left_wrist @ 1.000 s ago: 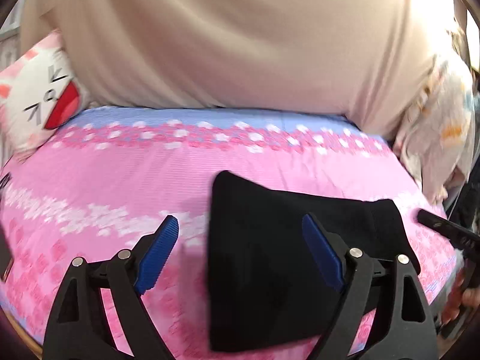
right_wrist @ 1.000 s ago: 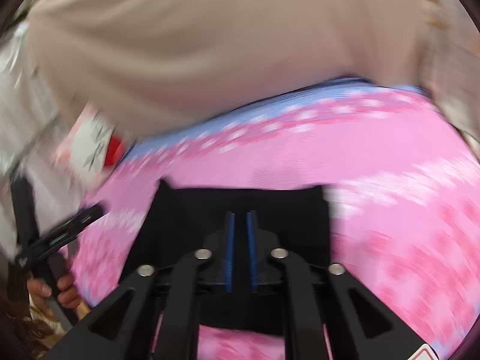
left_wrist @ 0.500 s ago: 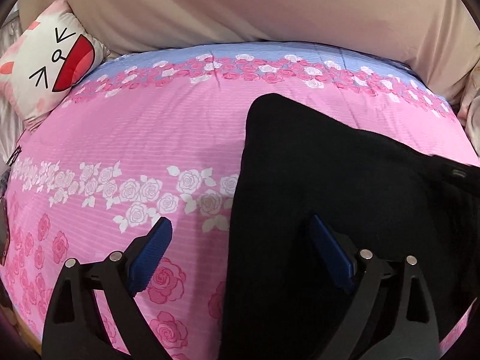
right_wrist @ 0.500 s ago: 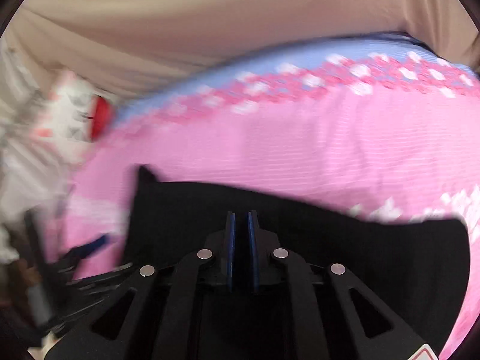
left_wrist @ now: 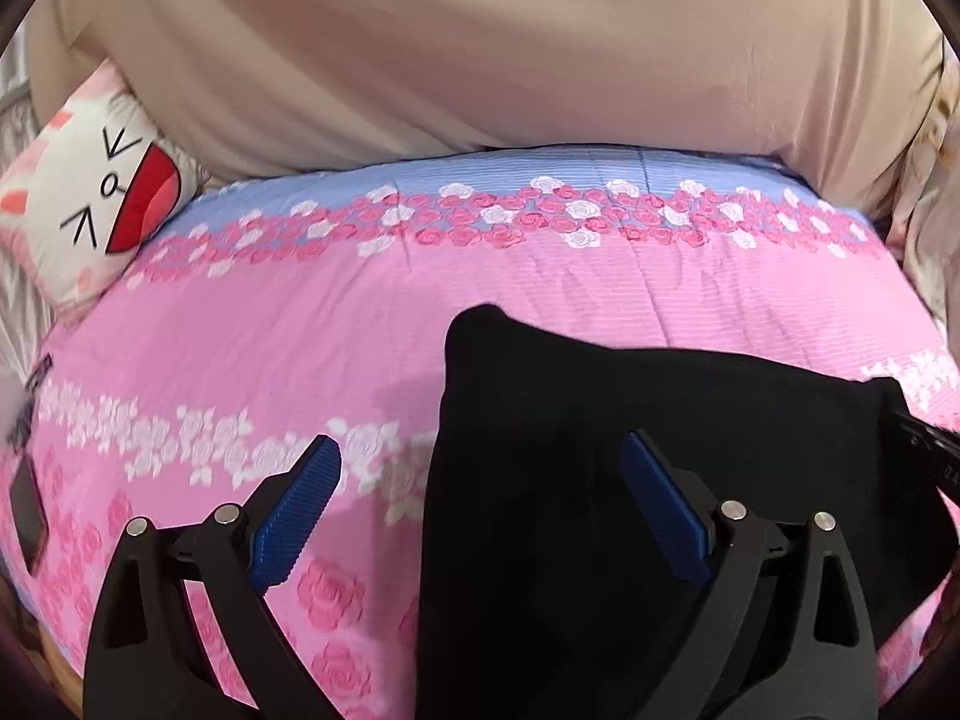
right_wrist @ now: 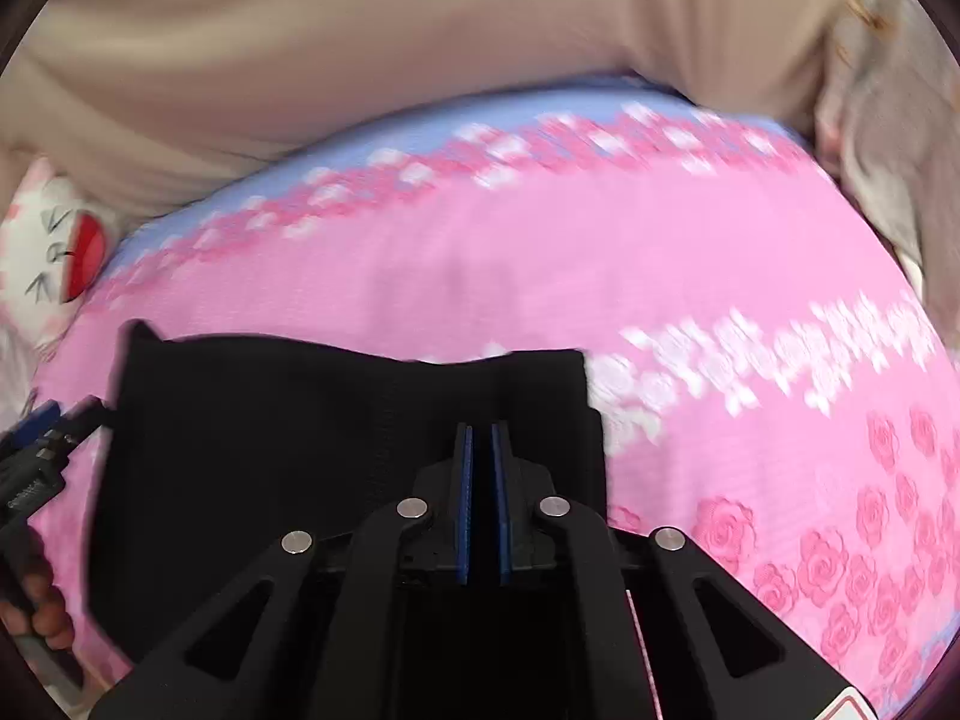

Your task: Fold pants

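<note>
Fingers, left gripper [left_wrist: 480, 510]: you are holding them wide apart, gripping nothing, hovering above the left edge of the pants [left_wrist: 630, 480]; one blue pad is sitting over the bedspread [left_wrist: 300, 330], the other over black cloth.

Fingers, right gripper [right_wrist: 482, 492]: you are holding them pressed nearly together, a thin slit showing between the pads. Black cloth is lying directly beneath and ahead; whether any of it is pinched cannot be told.

Pants: black, lying as a compact folded rectangle on the pink rose-print bedspread, nearer the front edge of the bed.

Cat pillow [left_wrist: 90, 180]: resting at the far left corner, well apart from the pants.

Beige sheet [left_wrist: 480, 60]: hanging behind the bed.

Risks, as a judgement: if the right fingers are gripping only the top layer, lifting is likely to peel the fold open. The soft bedspread is apt to bunch and get clamped along with the pants if you are closing the left fingers astride the edge.
</note>
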A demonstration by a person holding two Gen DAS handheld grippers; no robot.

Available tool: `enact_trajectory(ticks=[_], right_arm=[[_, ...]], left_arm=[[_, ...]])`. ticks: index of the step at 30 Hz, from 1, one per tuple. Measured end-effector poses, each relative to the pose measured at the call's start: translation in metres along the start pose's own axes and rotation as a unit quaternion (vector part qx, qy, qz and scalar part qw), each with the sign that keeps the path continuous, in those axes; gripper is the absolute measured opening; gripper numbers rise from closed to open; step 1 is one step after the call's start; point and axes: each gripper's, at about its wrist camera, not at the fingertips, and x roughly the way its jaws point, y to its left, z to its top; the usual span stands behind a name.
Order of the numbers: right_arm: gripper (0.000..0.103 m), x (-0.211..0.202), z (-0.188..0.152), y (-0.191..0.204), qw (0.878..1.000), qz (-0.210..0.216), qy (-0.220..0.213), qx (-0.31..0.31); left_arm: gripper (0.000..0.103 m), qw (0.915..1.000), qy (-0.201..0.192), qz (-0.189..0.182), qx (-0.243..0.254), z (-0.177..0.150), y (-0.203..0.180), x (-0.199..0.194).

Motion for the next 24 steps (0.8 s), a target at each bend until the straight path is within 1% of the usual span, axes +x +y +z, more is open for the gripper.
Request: enact_trajectory(ticks=[1, 2, 3, 4, 5, 6, 7, 8, 9, 10, 11, 12, 13, 14, 16, 17, 18, 19, 20, 21, 24], right_arm=[[0.010, -0.008, 0.001, 0.003, 1.000, 0.017, -0.010, 0.002], [0.010, -0.014, 0.003, 0.009, 0.999, 0.024, -0.022, -0.007], [0.010, -0.017, 0.004, 0.016, 0.999, 0.017, -0.030, -0.026], [0.010, -0.011, 0.003, 0.023, 0.999, 0.004, -0.026, -0.039], [0.011, 0.000, 0.003, 0.022, 0.999, -0.014, -0.016, -0.046], [0.010, 0.021, 0.003, 0.010, 0.999, -0.032, 0.006, -0.038], [0.009, 0.030, 0.003, 0.001, 0.999, -0.019, 0.012, -0.024], [0.008, 0.030, 0.003, -0.003, 1.000, -0.005, 0.009, -0.009], [0.009, 0.023, 0.005, -0.006, 1.000, 0.004, 0.011, 0.005], [0.010, 0.010, 0.006, -0.004, 1.000, 0.005, -0.003, 0.007], [0.015, -0.003, 0.006, 0.000, 1.000, 0.007, -0.025, 0.000], [0.019, -0.012, 0.004, 0.005, 0.999, 0.007, -0.034, -0.007], [0.019, -0.016, 0.003, 0.009, 0.999, 0.004, -0.038, -0.014], [0.021, -0.015, 0.000, 0.009, 0.999, -0.002, -0.036, -0.021], [0.022, 0.008, -0.008, 0.002, 0.999, -0.035, -0.007, -0.033], [0.016, 0.016, -0.012, -0.003, 0.999, -0.039, 0.001, -0.028], [0.016, 0.011, -0.014, -0.008, 1.000, -0.026, -0.008, -0.009], [0.016, 0.003, -0.014, -0.007, 1.000, -0.020, -0.011, 0.000], [0.018, -0.008, -0.014, -0.005, 1.000, -0.012, -0.023, 0.003], [0.020, -0.025, -0.015, 0.001, 0.999, -0.002, -0.043, -0.004], [0.021, -0.059, -0.024, 0.023, 0.997, 0.004, -0.064, -0.044]], left_arm=[[0.092, 1.0000, 0.004, 0.005, 0.005, 0.003, -0.003, 0.006], [0.092, 0.9999, 0.008, 0.008, 0.006, 0.004, -0.003, 0.011], [0.092, 0.9998, 0.014, 0.009, 0.004, 0.006, -0.004, 0.017], [0.092, 0.9998, 0.019, 0.010, 0.004, 0.006, -0.003, 0.022], [0.092, 0.9996, 0.025, 0.012, 0.003, 0.007, -0.003, 0.027], [0.092, 0.9994, 0.031, 0.012, 0.001, 0.006, -0.003, 0.034], [0.093, 0.9993, 0.035, 0.012, 0.000, 0.006, -0.002, 0.038], [0.094, 0.9992, 0.040, 0.009, -0.001, 0.005, -0.002, 0.043], [0.094, 0.9989, 0.045, 0.011, -0.001, 0.004, -0.002, 0.047], [0.094, 0.9989, 0.046, 0.012, -0.001, 0.003, -0.002, 0.048], [0.094, 0.9989, 0.046, 0.014, 0.000, 0.003, -0.002, 0.049], [0.094, 0.9989, 0.044, 0.016, 0.001, 0.002, -0.002, 0.048], [0.094, 0.9990, 0.042, 0.016, 0.001, 0.002, -0.002, 0.047], [0.094, 0.9990, 0.040, 0.017, 0.001, 0.002, -0.002, 0.045], [0.093, 0.9993, 0.034, 0.018, -0.002, 0.002, -0.002, 0.040], [0.093, 0.9993, 0.032, 0.018, -0.002, 0.003, -0.002, 0.037], [0.093, 0.9994, 0.030, 0.017, -0.003, 0.003, -0.002, 0.033], [0.093, 0.9996, 0.026, 0.014, -0.001, 0.002, -0.002, 0.027], [0.093, 0.9996, 0.022, 0.015, 0.003, 0.001, -0.002, 0.023], [0.093, 0.9997, 0.018, 0.017, 0.006, 0.000, -0.001, 0.016], [0.093, 0.9998, 0.007, 0.014, 0.008, -0.004, 0.001, 0.001]])
